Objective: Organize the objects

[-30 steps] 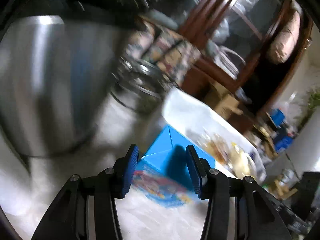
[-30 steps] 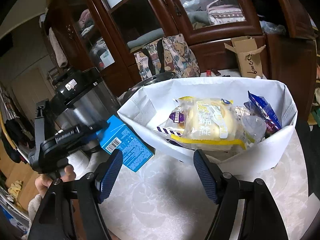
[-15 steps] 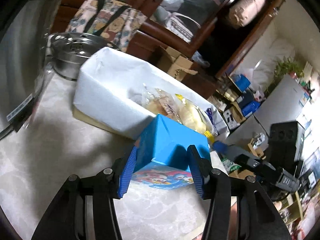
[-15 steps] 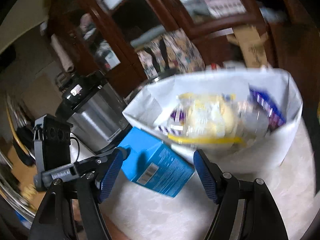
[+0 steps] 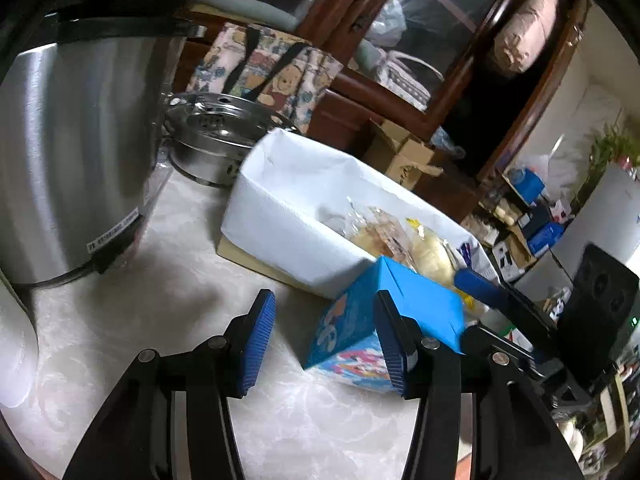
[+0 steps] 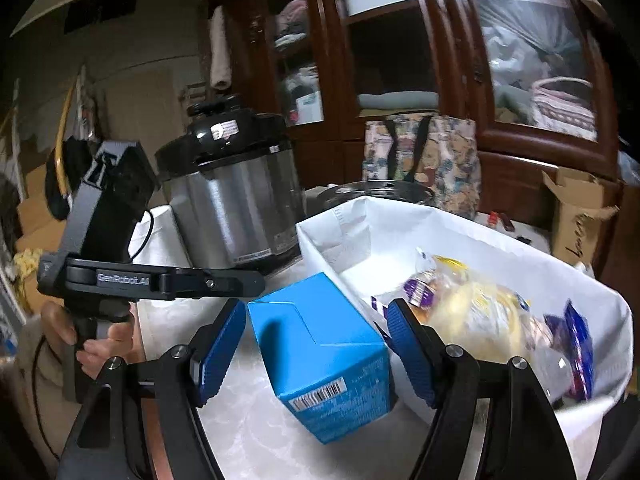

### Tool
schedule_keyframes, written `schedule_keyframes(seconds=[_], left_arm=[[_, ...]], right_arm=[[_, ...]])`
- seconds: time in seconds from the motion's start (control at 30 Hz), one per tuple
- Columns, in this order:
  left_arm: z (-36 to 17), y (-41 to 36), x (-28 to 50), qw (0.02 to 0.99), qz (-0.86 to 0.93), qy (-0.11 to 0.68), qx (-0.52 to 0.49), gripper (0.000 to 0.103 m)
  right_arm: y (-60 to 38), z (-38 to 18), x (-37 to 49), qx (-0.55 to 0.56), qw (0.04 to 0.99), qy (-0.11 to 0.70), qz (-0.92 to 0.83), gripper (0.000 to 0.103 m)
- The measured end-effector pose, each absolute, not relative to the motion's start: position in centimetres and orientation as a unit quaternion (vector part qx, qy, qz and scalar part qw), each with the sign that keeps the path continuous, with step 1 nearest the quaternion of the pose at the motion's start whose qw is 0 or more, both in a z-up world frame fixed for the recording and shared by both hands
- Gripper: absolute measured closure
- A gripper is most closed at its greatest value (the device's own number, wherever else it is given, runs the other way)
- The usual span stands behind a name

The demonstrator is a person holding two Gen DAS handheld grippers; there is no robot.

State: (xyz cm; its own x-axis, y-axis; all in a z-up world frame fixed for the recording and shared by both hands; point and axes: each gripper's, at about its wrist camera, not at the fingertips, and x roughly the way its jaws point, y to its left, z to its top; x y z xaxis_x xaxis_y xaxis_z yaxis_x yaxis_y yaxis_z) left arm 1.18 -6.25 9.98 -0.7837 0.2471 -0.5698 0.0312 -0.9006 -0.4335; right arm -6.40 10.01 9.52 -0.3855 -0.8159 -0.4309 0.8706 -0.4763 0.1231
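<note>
A blue carton (image 6: 320, 356) with cartoon print stands on the pale tabletop (image 5: 172, 292) against the white paper bag (image 6: 472, 236). It also shows in the left wrist view (image 5: 360, 328). My right gripper (image 6: 316, 356) is open with its pads on either side of the carton, not clamped. My left gripper (image 5: 324, 340) is open and empty; the carton stands ahead of its right finger, apart from the pads. The bag (image 5: 292, 208) holds bread packs (image 6: 476, 308) and a blue snack packet (image 6: 576, 340).
A steel pressure cooker (image 6: 232, 200) stands at the table's left, large in the left wrist view (image 5: 72, 152). A steel pot (image 5: 224, 136) and a printed tote bag (image 6: 424, 160) sit behind the paper bag. A wooden cabinet (image 6: 440, 60) rises behind.
My left gripper let go of the carton, opened and drew back to the left. My right gripper moved in and down so its open pads now flank the carton.
</note>
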Motion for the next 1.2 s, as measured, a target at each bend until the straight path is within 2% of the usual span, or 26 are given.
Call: schedule_keyframes(seconds=[0.13,0.43,0.5,0.53,0.57,0.87,0.93,1.1,1.2], left_arm=[[10.2,-5.8,2.0,0.056,0.918,-0.199,-0.337,0.054],[9.9,-6.4,2.0,0.043,0.917,-0.212,-0.334,0.054],[9.9,-6.4,2.0,0.044,0.917,-0.216,-0.332,0.054],[9.9,-6.4,2.0,0.042,0.918,-0.216,-0.330,0.054],[10.0,-6.4,2.0,0.040,0.919,-0.215,-0.328,0.054],[12.2,-6.6,4.7,0.006,0.955,-0.200,-0.220,0.056],[12.7,-7.1,5.6,-0.014,0.961,-0.202,-0.190,0.061],[12.7,-7.0,5.0,-0.032,0.963,-0.183,-0.196,0.086],[12.3,-6.1,4.0,-0.028,0.962,-0.165,-0.217,0.089]], right_arm=[[9.3,8.7,-6.7,0.256,0.516,0.068,-0.814,0.027],[7.0,6.9,-3.6,0.249,0.486,0.176,-0.819,0.024],[6.2,6.4,-3.3,0.248,0.460,0.204,-0.828,0.029],[6.0,6.2,-3.1,0.245,0.446,0.212,-0.834,0.039],[6.0,6.2,-3.1,0.244,0.441,0.211,-0.837,0.043],[8.3,8.8,-4.2,0.254,0.470,0.065,-0.843,0.044],[9.6,9.6,-5.0,0.256,0.468,0.011,-0.846,0.044],[13.4,10.9,-6.6,0.239,0.464,-0.124,-0.844,0.044],[15.2,11.3,-6.9,0.216,0.453,-0.175,-0.847,0.044]])
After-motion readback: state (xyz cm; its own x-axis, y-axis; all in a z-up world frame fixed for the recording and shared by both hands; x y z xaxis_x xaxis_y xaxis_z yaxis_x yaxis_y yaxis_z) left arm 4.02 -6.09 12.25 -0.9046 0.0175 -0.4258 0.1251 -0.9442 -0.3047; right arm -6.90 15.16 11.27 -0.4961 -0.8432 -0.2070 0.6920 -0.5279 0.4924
